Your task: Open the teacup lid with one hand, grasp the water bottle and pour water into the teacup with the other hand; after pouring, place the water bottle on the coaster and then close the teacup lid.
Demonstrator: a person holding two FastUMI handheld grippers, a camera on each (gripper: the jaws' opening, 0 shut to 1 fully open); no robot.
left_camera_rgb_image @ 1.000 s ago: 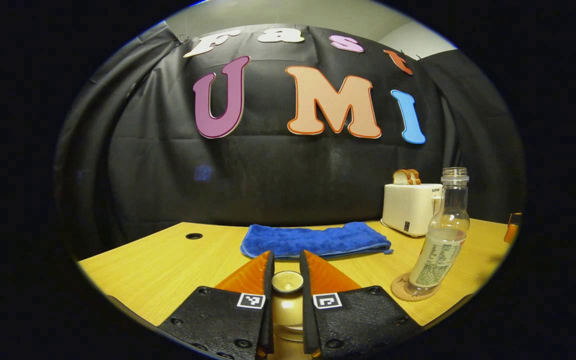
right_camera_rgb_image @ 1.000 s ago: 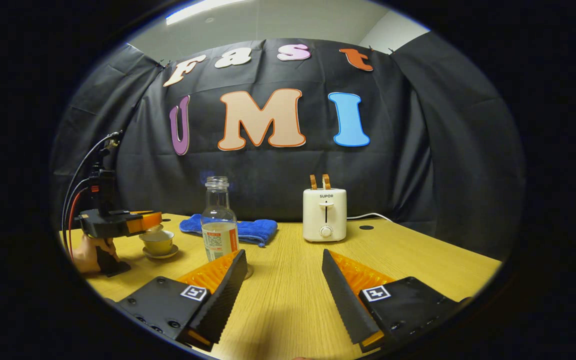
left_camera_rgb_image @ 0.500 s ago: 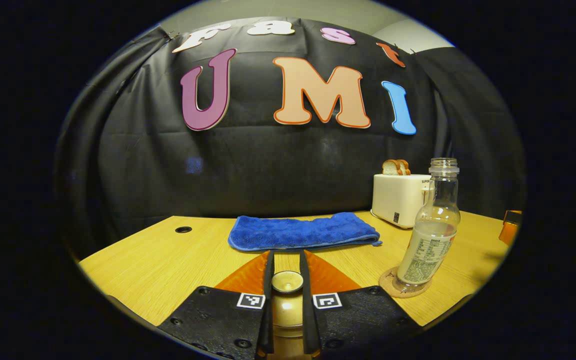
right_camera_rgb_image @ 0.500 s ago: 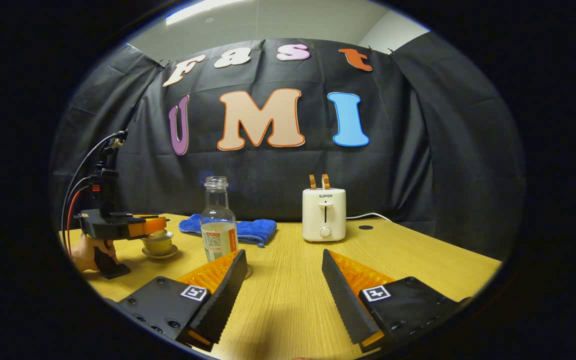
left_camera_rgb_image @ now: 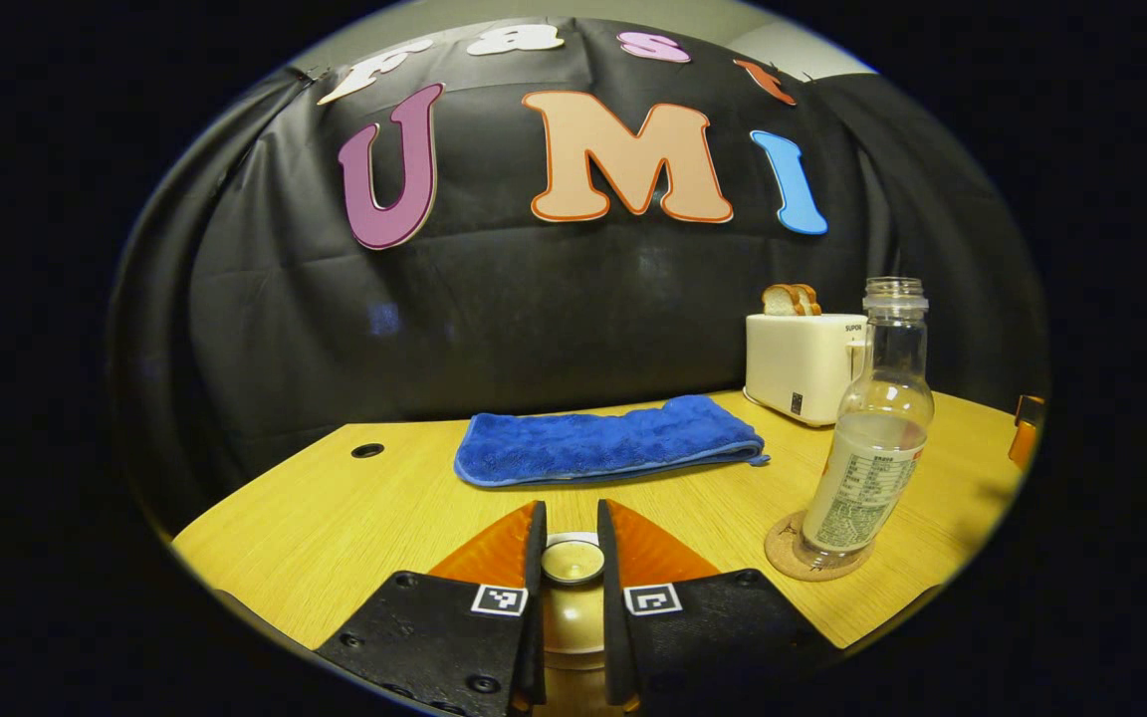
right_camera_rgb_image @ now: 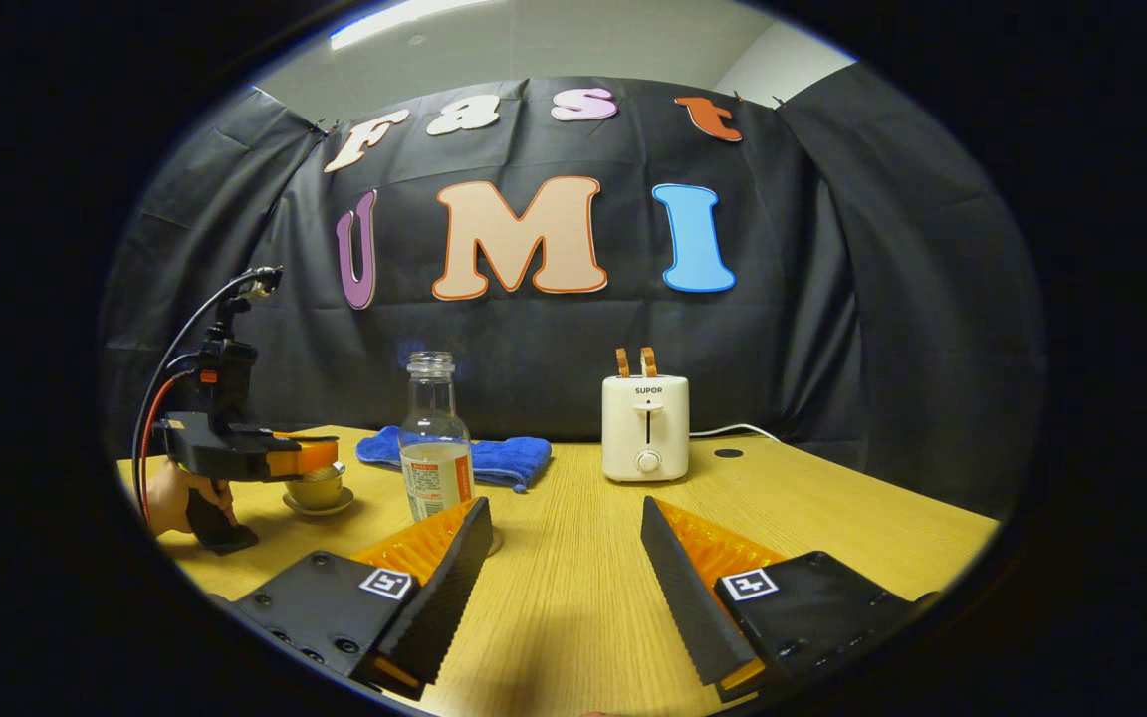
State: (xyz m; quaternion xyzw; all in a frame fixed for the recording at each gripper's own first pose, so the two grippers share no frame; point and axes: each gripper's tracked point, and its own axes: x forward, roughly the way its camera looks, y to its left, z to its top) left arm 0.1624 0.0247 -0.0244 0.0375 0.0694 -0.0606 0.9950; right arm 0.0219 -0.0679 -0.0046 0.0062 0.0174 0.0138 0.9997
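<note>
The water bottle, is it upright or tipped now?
Upright: the water bottle stands on the coaster, its open neck pointing up.

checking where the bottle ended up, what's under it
A round cork coaster lies under the bottle, on the table. Its rim shows around the bottle's base; its middle is covered. In the right gripper view, a finger hides most of it.

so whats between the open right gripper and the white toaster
Bare wooden tabletop. In the right gripper view the right gripper points at the white toaster; the clear water bottle stands off left.
</note>
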